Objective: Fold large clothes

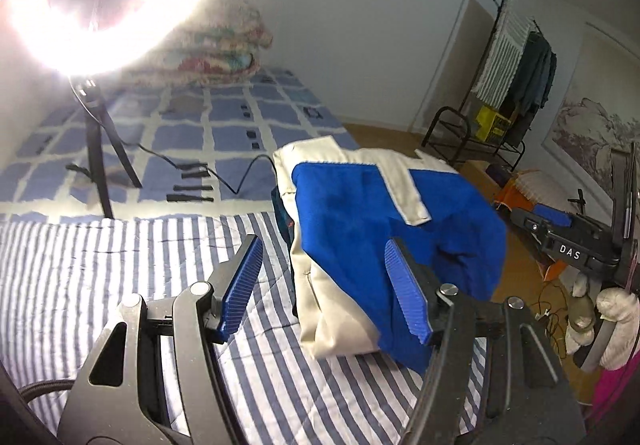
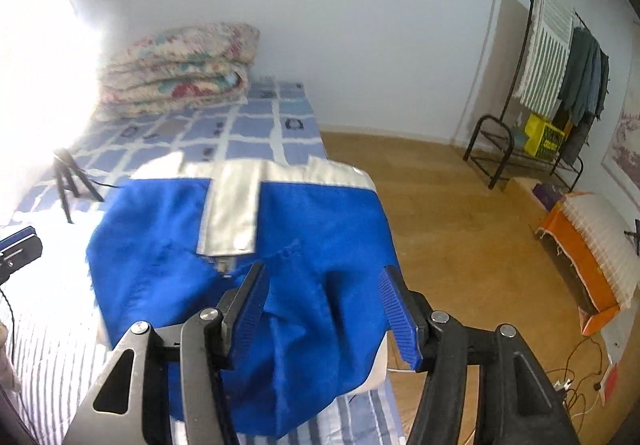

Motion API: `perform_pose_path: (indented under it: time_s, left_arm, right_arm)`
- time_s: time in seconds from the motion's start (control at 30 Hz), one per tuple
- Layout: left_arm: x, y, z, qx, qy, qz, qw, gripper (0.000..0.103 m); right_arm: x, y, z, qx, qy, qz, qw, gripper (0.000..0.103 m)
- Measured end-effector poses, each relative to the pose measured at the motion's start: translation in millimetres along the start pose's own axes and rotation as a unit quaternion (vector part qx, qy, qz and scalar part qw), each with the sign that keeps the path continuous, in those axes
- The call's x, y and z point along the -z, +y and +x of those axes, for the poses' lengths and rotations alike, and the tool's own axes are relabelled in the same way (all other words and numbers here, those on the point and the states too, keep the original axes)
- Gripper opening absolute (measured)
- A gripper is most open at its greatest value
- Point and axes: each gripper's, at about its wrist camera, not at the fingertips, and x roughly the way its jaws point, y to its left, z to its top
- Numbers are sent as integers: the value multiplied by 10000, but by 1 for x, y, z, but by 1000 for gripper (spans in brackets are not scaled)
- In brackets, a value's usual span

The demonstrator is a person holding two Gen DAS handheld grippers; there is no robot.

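A folded blue and beige garment point(image 1: 360, 229) lies in a bundle on the striped sheet point(image 1: 120, 277) near the bed's right edge. It also fills the middle of the right wrist view point(image 2: 280, 245). My left gripper point(image 1: 324, 293) is open and empty, just above the bundle's near left edge, its right finger over the blue cloth. My right gripper point(image 2: 324, 309) is open and empty, hovering over the near end of the garment. The right gripper's body also shows at the right of the left wrist view point(image 1: 568, 241).
A ring light on a tripod point(image 1: 96, 149) stands on the checked bedspread point(image 1: 224, 133), its cable trailing toward the garment. A folded floral quilt point(image 2: 176, 65) lies at the bed's head. A clothes rack point(image 2: 560, 85) and an orange box point(image 2: 580, 257) stand on the wooden floor point(image 2: 440, 225).
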Motion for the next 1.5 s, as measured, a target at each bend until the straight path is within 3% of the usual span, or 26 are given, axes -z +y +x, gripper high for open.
perform_pose_path:
  time_s: [0.2,0.57,0.93,1.27,1.5]
  left_arm:
    - [5,-14,-63,-103,-299,332,9989,66]
    - [20,-38,-233,-239,-710,534,9958,66]
    - [75,-67,-381,-290,-1055,728,9913,66]
    - [146,-67,-420,-461,-942,724,9918,66]
    - [161,-68,-426,-529,-910,733,9917,67]
  right_arm:
    - [3,24,-59,-92,-301,-76,9995,59]
    - [24,41,-206,-450,-724,12,9964,59]
    - [93,57,-335,-924,-748,121,9928,59]
    - [158,83,-379,-863,-969,15,9915,60]
    - [179,92,-394,-725,-1112,-47,9911,63]
